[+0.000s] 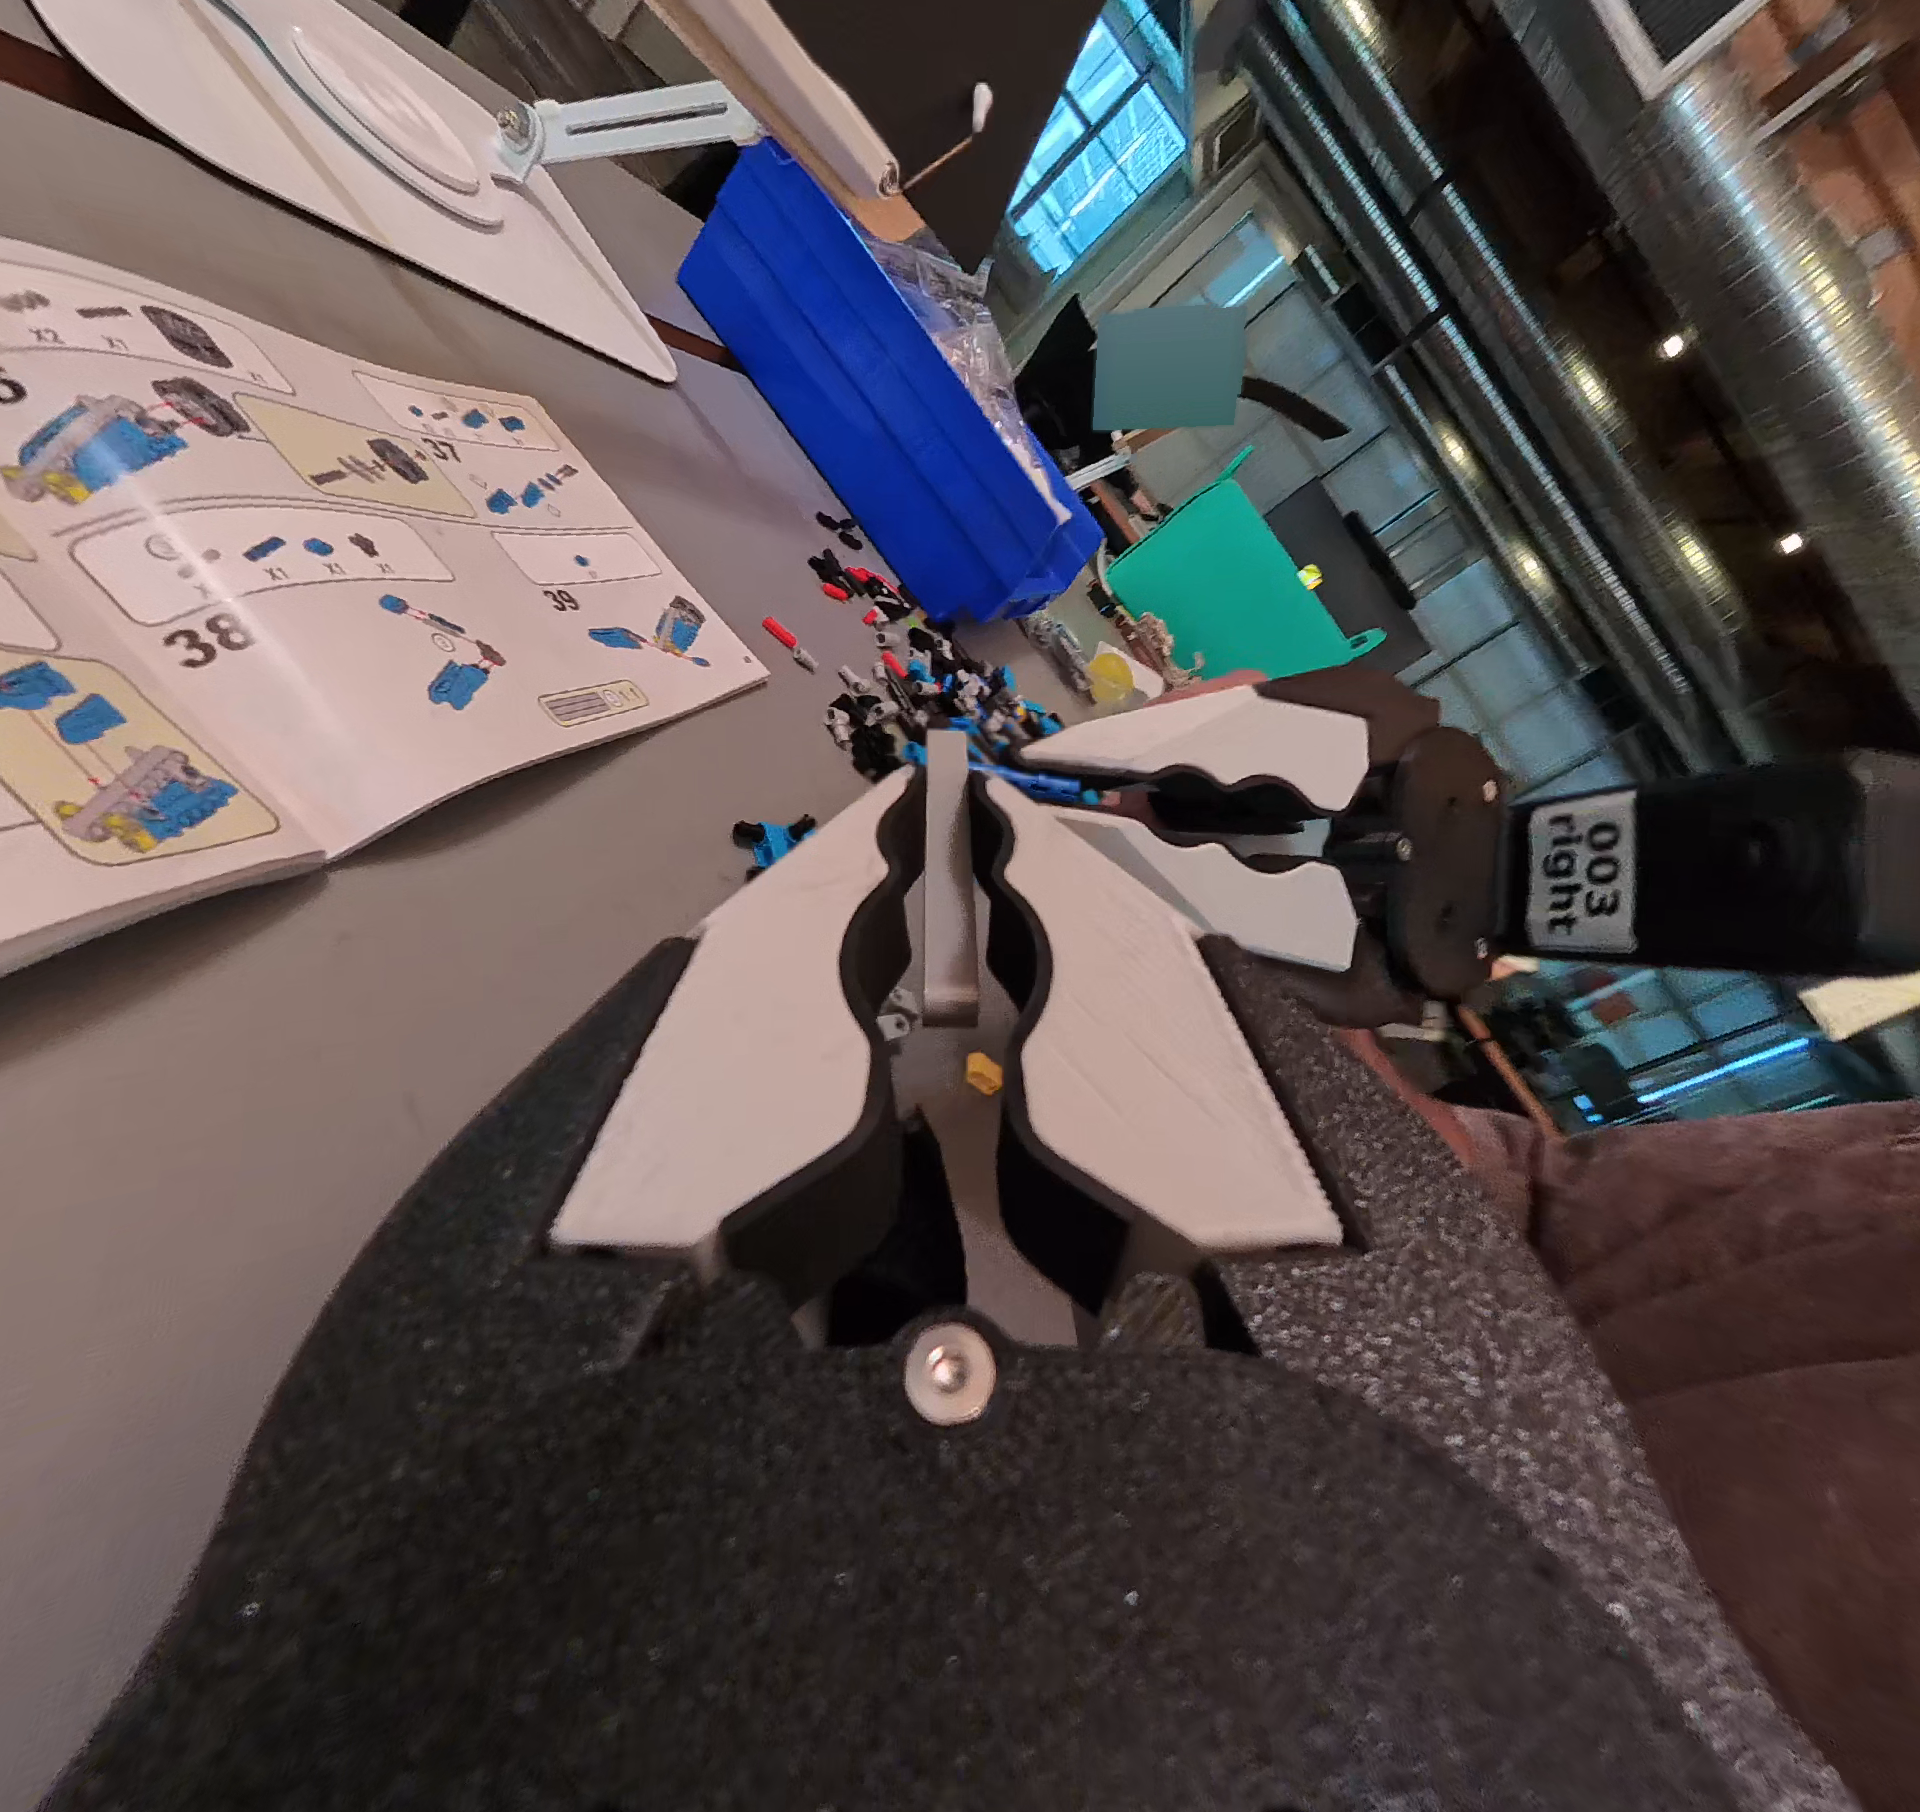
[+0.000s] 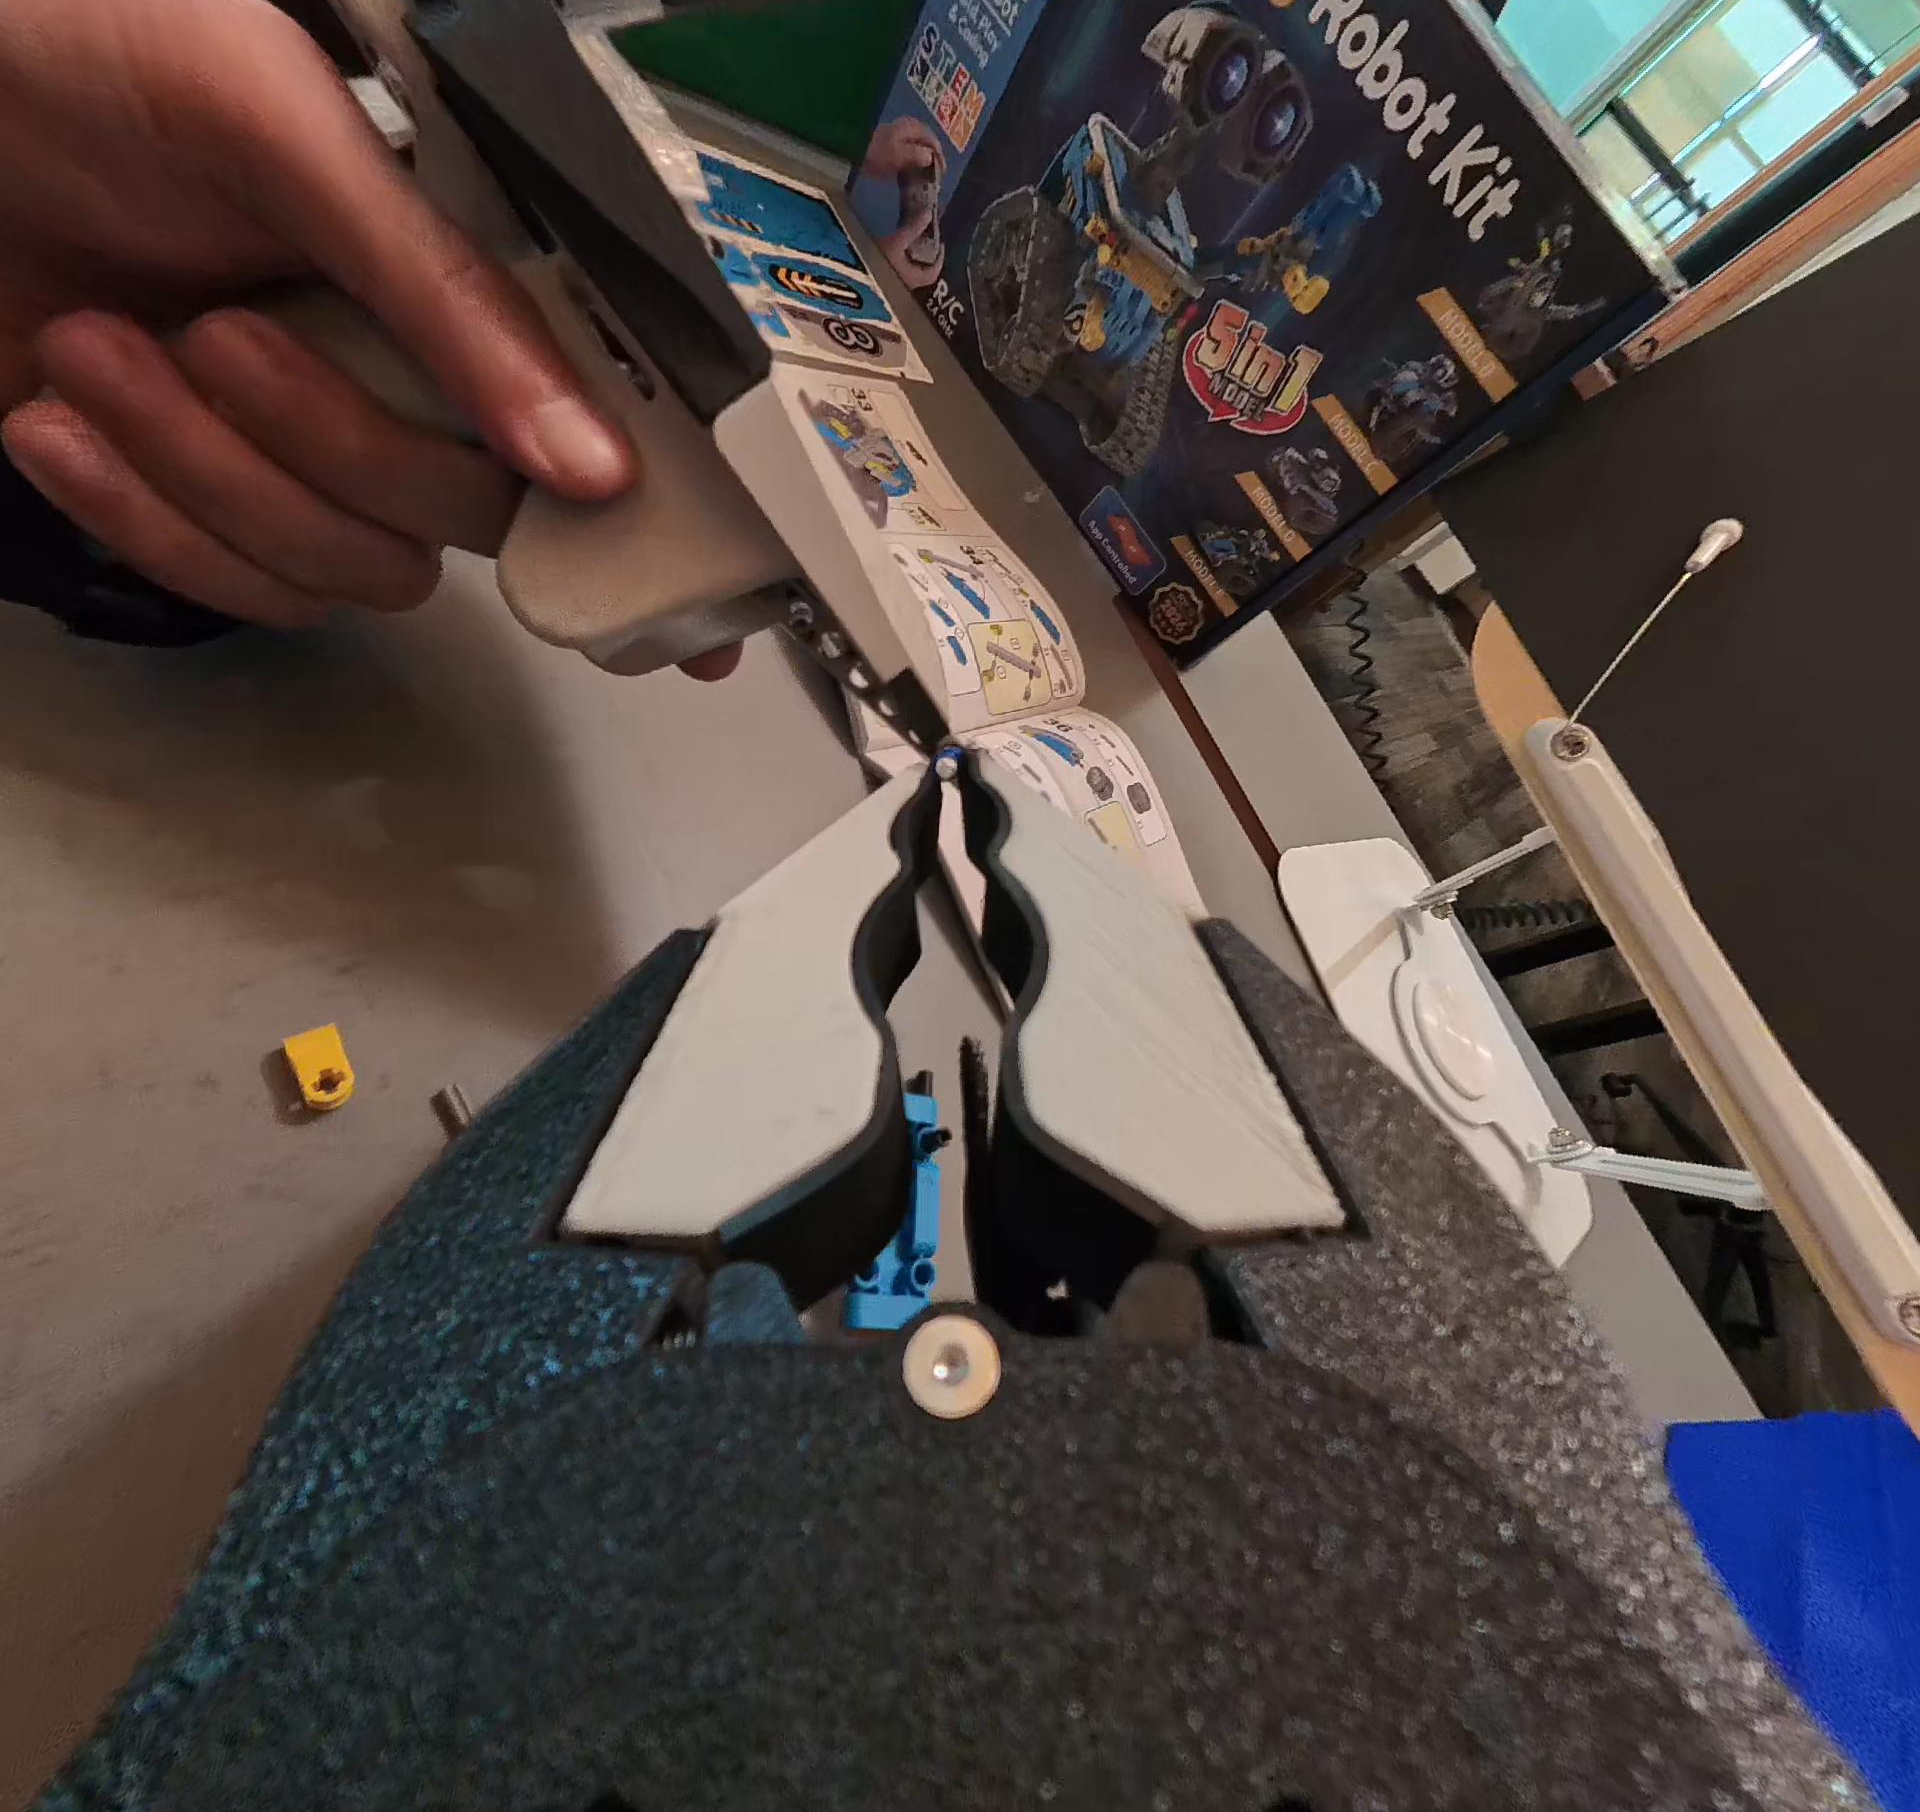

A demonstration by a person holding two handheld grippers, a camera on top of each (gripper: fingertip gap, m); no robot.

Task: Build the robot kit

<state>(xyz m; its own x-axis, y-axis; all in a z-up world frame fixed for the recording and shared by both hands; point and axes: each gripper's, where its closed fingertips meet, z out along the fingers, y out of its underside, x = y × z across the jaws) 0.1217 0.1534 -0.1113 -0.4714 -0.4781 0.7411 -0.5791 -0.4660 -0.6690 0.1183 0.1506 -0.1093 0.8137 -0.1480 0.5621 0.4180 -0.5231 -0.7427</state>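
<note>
Ahead of my left claw [image 1: 945,775] the loose building pieces [image 1: 914,697] crowd the table [image 1: 343,1014], hemmed by the blue bin [image 1: 883,391] and open instruction booklet [image 1: 312,567]. Bare table lies beside my right claw [image 2: 948,775], save one yellow piece [image 2: 317,1066].

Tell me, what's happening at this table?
A person is working with two hand-held grippers over a grey table. The left gripper is shut on a flat grey beam. The right gripper pinches a small blue pin at the beam's tip. An open instruction booklet, a pile of small parts and a blue bin lie nearby.
</note>
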